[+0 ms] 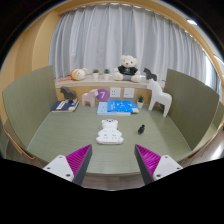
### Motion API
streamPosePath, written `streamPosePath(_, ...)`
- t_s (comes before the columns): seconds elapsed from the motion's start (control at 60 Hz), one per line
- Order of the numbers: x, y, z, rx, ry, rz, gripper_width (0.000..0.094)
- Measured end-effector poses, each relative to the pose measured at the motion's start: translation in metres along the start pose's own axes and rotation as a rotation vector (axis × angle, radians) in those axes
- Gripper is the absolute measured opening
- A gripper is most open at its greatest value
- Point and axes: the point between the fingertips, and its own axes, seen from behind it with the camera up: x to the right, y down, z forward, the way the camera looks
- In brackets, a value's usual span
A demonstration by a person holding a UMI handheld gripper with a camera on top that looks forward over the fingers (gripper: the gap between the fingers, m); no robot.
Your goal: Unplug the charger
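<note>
table: matt green | teddy bear: plush | curtain: sheer cloth

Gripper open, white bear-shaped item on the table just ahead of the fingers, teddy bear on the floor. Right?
Not quite. The gripper view shows the teddy bear on the shelf by the curtain, not the floor. Gripper is open; the white bear-shaped item lies on the table ahead of the fingers.

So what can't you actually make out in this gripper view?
- Charger: none identifiable; the small dark object on the table is too small to name.
- Any socket or cable: not visible.
- Blue box: print too small to read.
- Hand-held gripper: open, holding nothing; its body is cut off below.
</note>
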Motion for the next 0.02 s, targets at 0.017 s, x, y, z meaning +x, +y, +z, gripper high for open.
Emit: streamPosePath(0.017,-0.0004,0.0002,-0.0003,0.000,0.001,-0.001,0.0862)
